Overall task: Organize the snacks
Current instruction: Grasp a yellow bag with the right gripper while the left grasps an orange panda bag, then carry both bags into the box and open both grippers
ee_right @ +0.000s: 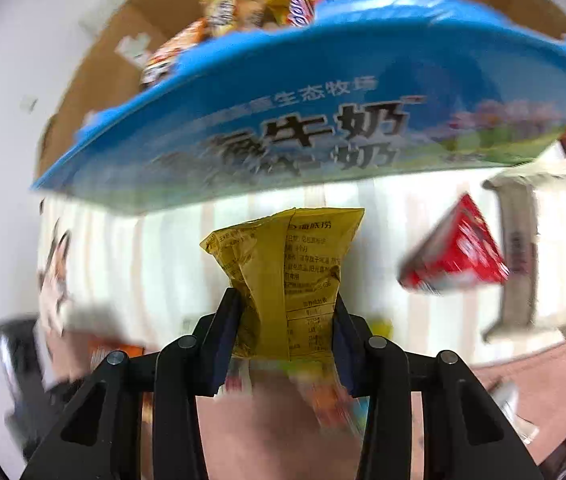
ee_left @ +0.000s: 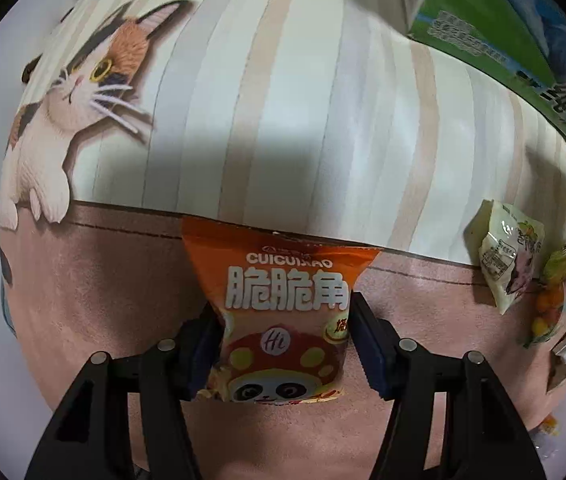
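I am looking down over the cat-print striped mat (ee_left: 283,100), which is filling most of the left wrist view, with its pink band running across the lower half. The blue milk carton (ee_right: 303,120) is spanning the upper half of the right wrist view, and behind it, at the top of that frame, the cardboard box (ee_right: 95,64) is showing several snack packs already inside. I am reading that box as the destination, lying up-frame from my right gripper (ee_right: 285,320) and beyond the carton; my left gripper (ee_left: 283,344) is seeing only a corner of the carton at upper right, so I judge my right hand the nearer one. My right jaws are clenched on the yellow snack packet (ee_right: 287,276), crumpled between the pads at centre frame, its long axis running up and away along my fingers. My left jaws are grasping the orange snack bag (ee_left: 283,300) at lower centre, pads pressing both side edges, long axis likewise pointing up-frame, top edge crossing the mat's seam. I cannot tell whether the bag is lifted off the mat. Loose items are remaining: a red triangular pack (ee_right: 459,248) at mid right, and a pale small packet (ee_left: 507,256) at right edge.
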A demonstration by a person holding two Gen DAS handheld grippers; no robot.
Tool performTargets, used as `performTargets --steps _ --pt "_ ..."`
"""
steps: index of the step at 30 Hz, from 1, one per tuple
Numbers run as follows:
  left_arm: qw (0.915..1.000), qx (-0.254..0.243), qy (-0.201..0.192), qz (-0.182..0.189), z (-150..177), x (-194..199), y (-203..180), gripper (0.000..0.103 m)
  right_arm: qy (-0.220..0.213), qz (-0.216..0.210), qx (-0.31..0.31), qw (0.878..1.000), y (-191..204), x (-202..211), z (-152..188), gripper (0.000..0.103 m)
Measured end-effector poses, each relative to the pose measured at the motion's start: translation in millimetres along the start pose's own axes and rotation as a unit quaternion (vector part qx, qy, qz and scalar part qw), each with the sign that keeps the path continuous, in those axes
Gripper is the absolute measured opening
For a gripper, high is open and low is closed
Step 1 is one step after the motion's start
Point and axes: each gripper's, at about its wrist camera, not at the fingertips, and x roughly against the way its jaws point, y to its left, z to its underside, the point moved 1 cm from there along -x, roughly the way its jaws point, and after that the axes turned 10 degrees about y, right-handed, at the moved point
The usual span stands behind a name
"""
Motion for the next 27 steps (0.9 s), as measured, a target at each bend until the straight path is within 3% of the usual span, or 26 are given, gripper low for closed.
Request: performTargets --steps 6,11,17,22,25,27 --pt "0.9992 -0.003 0.005 0.041 46 -2 -19 0.054 0.029 0.013 0.051 0.998 -4 17 69 0.045" --pt "0.9985 -0.014 0.025 0.047 83 -23 -36 0.054 0.067 0.049 0.062 0.995 -23 -11 109 0.045" --pt "0.9989 -0.032 0.03 0.017 103 -41 -53 0.054 0.105 0.044 0.024 0.993 -44 -54 118 0.045" --pt "0.9991 -0.027 0.032 0.009 96 -50 -68 0.054 0.117 0.025 -0.004 0.993 -53 -61 114 0.059" --pt "0.9994 -0.027 0.023 0.007 84 -53 -58 0.052 0.117 0.039 0.0 0.992 -43 -71 106 0.058" --pt "0.9994 -0.031 0.015 0.003 87 -51 -65 0.048 0.105 0.05 0.013 0.993 -35 -70 107 0.052"
